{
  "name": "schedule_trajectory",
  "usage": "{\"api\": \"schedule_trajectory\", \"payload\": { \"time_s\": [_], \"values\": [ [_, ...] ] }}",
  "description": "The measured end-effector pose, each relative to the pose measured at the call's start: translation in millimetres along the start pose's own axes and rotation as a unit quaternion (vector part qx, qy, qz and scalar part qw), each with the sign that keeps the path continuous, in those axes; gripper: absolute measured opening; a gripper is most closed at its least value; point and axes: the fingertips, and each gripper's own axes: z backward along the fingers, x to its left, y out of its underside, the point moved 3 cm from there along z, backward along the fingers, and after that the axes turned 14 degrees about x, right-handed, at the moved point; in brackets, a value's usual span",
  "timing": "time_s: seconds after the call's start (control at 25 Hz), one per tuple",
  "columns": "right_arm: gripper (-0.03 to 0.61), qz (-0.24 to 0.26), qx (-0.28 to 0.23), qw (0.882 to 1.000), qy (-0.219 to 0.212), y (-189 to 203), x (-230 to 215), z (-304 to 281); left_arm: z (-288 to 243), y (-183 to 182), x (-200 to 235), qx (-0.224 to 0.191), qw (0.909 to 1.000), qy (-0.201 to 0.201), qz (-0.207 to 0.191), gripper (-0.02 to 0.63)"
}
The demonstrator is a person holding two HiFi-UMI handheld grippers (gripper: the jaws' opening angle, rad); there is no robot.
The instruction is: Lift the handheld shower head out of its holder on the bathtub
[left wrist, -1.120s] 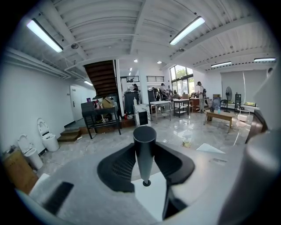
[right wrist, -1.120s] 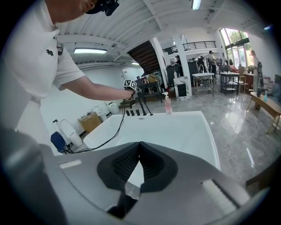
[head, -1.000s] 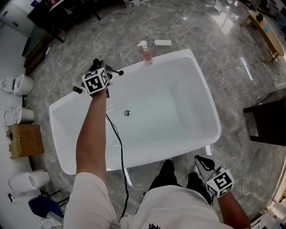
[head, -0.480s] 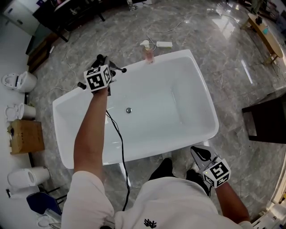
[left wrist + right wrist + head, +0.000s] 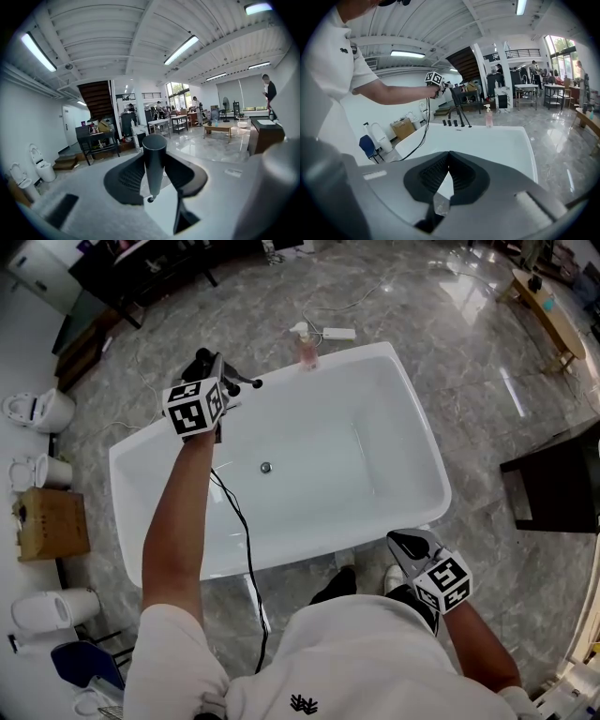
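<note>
While left claw (image 5: 153, 165) grips, shower head (image 5: 154, 146) looks cylindrical.

Glossy grey marble floor (image 5: 450, 352), toilets (image 5: 37, 413) at left, perhaps a dark cabinet (image 5: 553, 488) right.

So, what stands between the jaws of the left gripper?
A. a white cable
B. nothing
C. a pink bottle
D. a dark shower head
D: in the left gripper view, the left gripper has its jaws pressed on both sides of the dark round handle of the shower head.
</note>
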Motion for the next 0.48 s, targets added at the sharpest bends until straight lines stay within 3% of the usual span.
{"api": "schedule_trajectory", "payload": {
  "time_s": [0.48],
  "values": [
    [0.014,0.039,0.011,0.999,-0.035,-0.9,6.8,12.5,94.4,-22.6,-33.3,-0.034,0.9993,0.004,-0.015,0.140]
  ]
}}
